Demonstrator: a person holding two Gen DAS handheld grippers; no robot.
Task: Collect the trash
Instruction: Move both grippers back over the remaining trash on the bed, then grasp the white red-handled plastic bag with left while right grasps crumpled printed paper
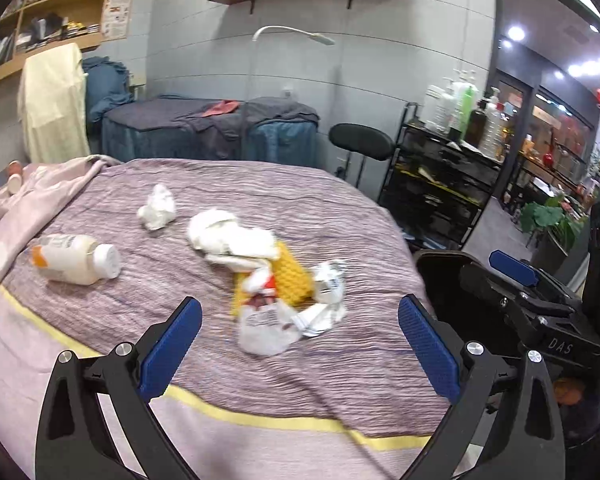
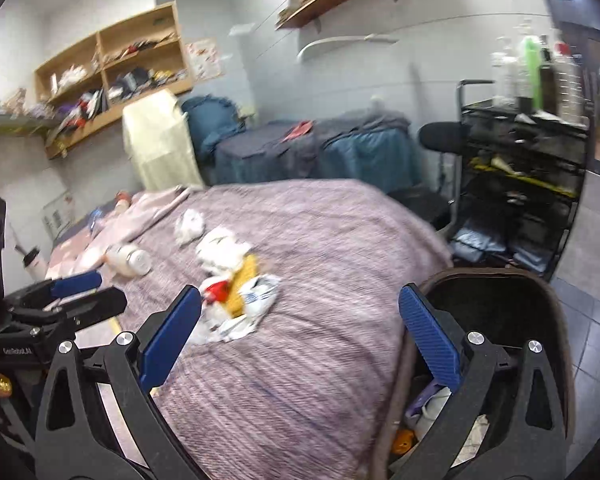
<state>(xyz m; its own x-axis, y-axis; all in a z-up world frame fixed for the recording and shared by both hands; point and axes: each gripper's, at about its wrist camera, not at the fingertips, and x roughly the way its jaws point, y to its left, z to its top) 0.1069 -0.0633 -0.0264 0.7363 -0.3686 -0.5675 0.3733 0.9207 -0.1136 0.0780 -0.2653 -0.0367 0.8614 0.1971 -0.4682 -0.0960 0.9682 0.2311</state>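
On the bed (image 1: 340,360) a pile of wrappers and tissues (image 1: 276,280) lies mid-cover, with a tissue wad (image 1: 157,207) just behind it to the left and a bottle (image 1: 76,258) on its side farther left. A bin (image 2: 540,292) stands at the bed's right edge, trash inside. Behind the bed stand a second bed (image 1: 204,128) and, to the right, a cart (image 1: 440,184) with bottles on top.

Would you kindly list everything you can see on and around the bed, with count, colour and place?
Bed cover: one, mauve with a yellow stripe, under everything.
Crumpled tissue: one, white, far side of the bed, apart from the pile.
Trash pile: one heap, white paper, clear plastic, red scrap and a yellow textured piece, mid-bed.
Bottle: one, cream with a white cap, lying on its side, left of the pile.
Bin: one, dark with a brown rim, beside the bed, some items already inside.
Black cart: one, bottles on top, right of the bed.
Left gripper: blue pads, open, empty.
Right gripper: blue pads, open, empty.
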